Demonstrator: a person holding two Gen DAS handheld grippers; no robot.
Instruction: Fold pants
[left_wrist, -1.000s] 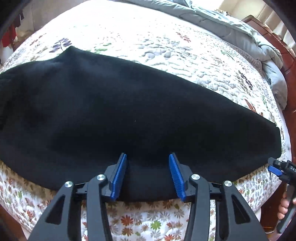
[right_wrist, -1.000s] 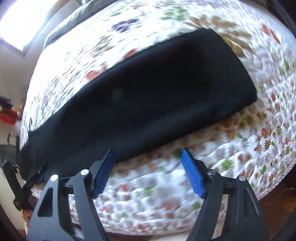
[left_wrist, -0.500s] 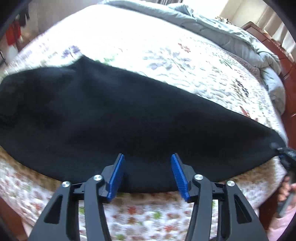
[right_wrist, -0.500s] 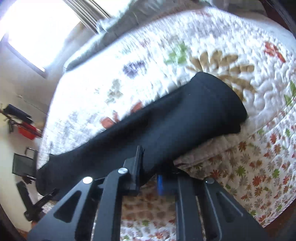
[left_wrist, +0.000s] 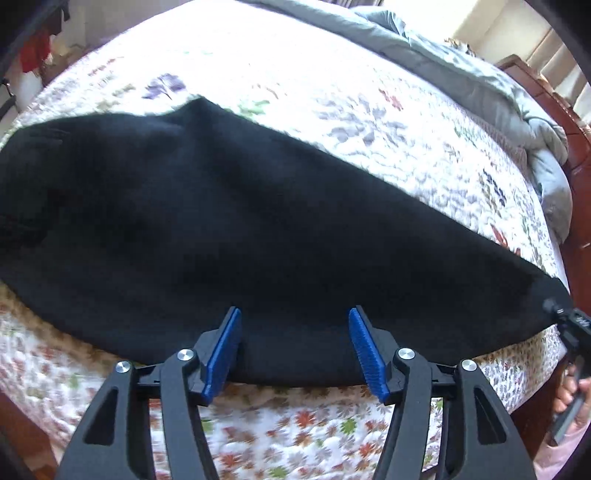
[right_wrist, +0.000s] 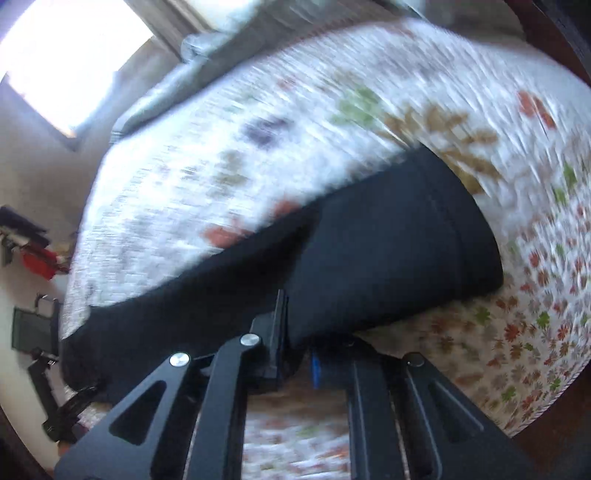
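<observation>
Black pants (left_wrist: 258, 236) lie folded lengthwise across a floral quilt, waist end to the left and leg hem to the right. My left gripper (left_wrist: 295, 343) is open, its blue pads straddling the pants' near edge at mid-length. My right gripper (right_wrist: 295, 332) is shut on the near edge of the pants (right_wrist: 388, 251) close to the hem, lifting the cloth slightly. The right gripper also shows at the far right of the left wrist view (left_wrist: 570, 325), at the hem corner.
The floral quilt (left_wrist: 332, 92) covers the bed. A grey duvet (left_wrist: 480, 85) is bunched along the far side by a wooden headboard (left_wrist: 546, 96). The bed's near edge drops off just below the pants. The right view is motion-blurred.
My right gripper moved onto the hem end of the pants, closed on the near edge and began lifting it. My left gripper stayed open at the pants' near edge.
</observation>
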